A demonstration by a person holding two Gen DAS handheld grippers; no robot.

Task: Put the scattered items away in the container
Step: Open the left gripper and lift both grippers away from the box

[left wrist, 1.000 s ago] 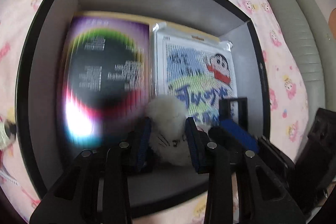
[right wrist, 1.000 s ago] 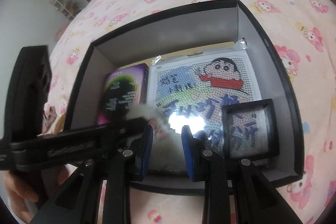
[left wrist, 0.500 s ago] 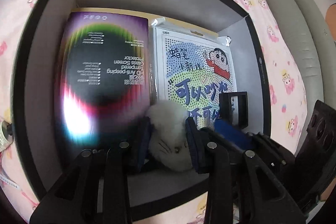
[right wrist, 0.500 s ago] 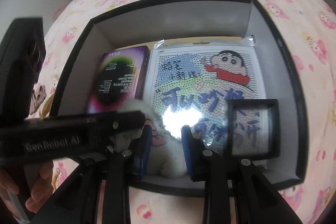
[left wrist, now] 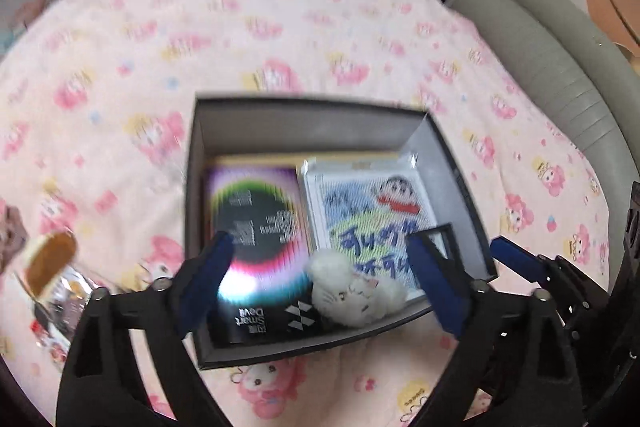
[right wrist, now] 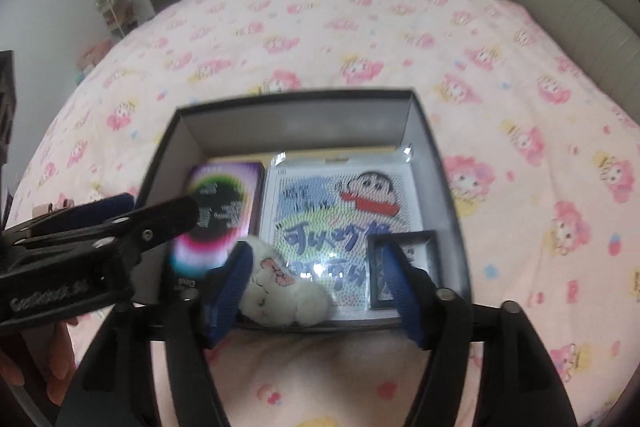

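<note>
Resting on pink cartoon bedspread (right wrist: 360, 47): black box (right wrist: 448, 187); grey sofa (left wrist: 560, 75) beside.

Both wrist views look steeply down, close above the same box (left wrist: 448, 151) (right wrist: 424, 131).

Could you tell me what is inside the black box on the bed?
Inside the black box: a purple packet, a cartoon bead kit, a white plush toy and a small black frame. The floor beneath them is mostly covered.
</note>
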